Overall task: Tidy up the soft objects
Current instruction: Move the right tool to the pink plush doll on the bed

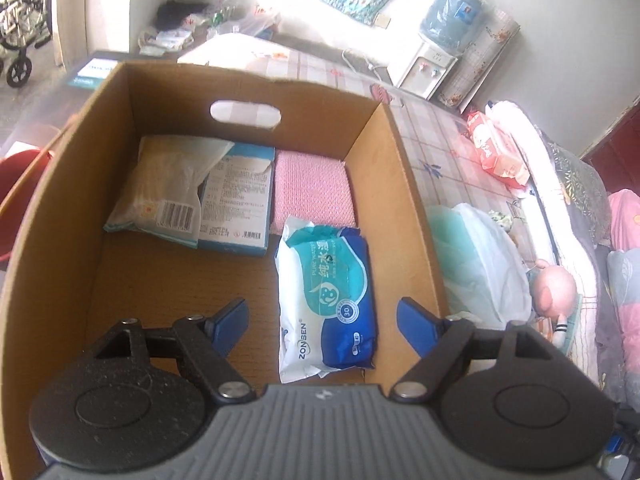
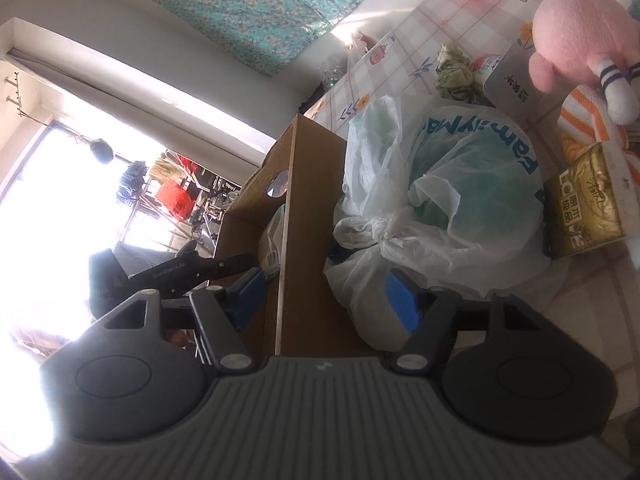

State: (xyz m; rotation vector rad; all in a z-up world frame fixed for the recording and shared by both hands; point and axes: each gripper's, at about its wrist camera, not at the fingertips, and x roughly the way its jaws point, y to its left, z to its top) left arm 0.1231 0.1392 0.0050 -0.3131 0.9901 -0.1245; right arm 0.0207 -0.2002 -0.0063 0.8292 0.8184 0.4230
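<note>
The left gripper (image 1: 322, 322) hangs wide apart and empty over the cardboard box (image 1: 60, 208); the wet-wipes pack (image 1: 328, 296) lies on the box floor between its fingers, untouched. At two o'clock outside the box sits the knotted plastic bag (image 1: 480, 256). The right gripper (image 2: 326, 298), spread and empty, straddles the box wall beside that bag (image 2: 460, 184). It looks light, slippery and squashy; the knot seems the surest hold.

The open brown cardboard box (image 1: 68, 216) looks matt and papery, the blue-and-white plastic wipes pack (image 1: 326, 300) in it glossy and crinkled beside a nubbly pink knitted cloth (image 1: 310, 188), while the translucent white plastic bag (image 2: 452, 200) is thin and shiny, the pink plush toy (image 2: 580, 36) fuzzy.
</note>
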